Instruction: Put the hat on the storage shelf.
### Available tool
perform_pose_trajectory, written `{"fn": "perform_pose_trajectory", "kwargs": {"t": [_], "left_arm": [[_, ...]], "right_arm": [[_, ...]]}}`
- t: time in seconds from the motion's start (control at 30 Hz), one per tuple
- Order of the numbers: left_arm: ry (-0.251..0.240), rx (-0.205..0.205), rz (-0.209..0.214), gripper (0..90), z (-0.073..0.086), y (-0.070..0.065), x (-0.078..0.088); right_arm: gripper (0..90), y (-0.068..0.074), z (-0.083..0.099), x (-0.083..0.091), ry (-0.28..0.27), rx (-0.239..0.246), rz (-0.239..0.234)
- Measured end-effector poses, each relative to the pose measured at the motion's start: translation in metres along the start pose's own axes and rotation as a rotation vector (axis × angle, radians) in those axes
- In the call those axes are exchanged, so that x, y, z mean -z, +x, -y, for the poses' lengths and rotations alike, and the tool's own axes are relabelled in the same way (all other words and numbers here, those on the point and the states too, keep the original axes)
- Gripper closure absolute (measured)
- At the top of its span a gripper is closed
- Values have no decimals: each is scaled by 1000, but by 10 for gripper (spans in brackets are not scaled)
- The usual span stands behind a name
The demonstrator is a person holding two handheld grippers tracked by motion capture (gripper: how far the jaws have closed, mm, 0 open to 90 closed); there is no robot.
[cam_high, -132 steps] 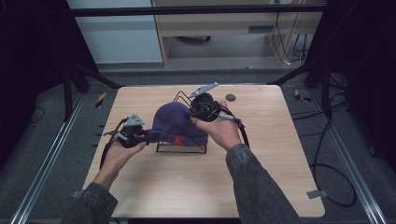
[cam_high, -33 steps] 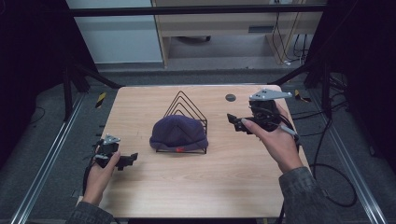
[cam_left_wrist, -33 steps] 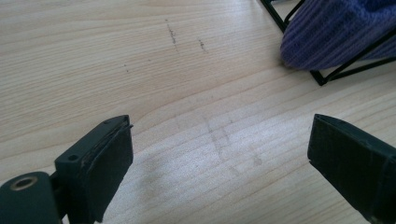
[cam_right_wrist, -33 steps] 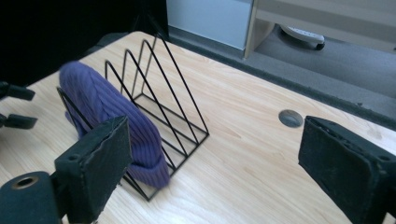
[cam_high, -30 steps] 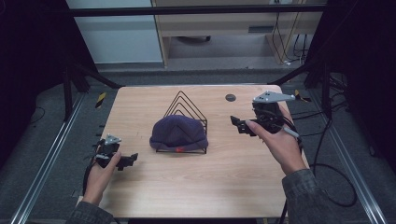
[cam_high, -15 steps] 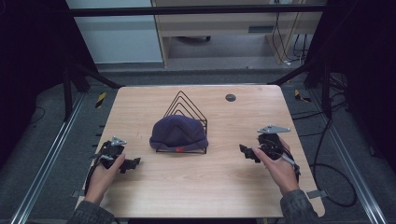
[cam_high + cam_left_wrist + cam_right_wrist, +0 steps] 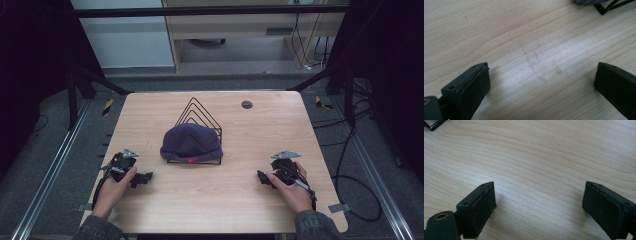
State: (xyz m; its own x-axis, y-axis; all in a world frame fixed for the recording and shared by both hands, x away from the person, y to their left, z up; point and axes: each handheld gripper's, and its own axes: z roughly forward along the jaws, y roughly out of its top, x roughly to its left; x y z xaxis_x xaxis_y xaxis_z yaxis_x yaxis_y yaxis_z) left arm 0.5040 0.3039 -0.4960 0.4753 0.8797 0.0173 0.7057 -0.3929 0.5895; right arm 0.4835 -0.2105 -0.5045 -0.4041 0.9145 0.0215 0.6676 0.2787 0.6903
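Hat (image 7: 191,141) sits draped on wire rack (image 7: 200,112) mid-desk (image 7: 220,200), so w/ left gripper (image 7: 141,179) & right gripper (image 7: 263,178) both jaws wide apart & empty, just rest them flat on either side, well clear of rack.

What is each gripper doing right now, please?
Left gripper: open, holding nothing, jaws just widened.
Right gripper: open, holding nothing.
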Motion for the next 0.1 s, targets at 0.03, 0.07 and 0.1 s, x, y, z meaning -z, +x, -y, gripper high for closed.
{"fn": "perform_pose_trajectory", "kwargs": {"t": [0.03, 0.07, 0.1], "left_arm": [[-3, -4, -1, 0, 0, 0, 0], [-5, -5, 0, 0, 0, 0, -1], [-7, -3, 2, 0, 0, 0, -1]], "right_arm": [[110, 1, 1, 0, -2, 3, 4], [98, 3, 3, -1, -11, 22, 18], [91, 5, 5, -1, -27, 19, 14]]}}
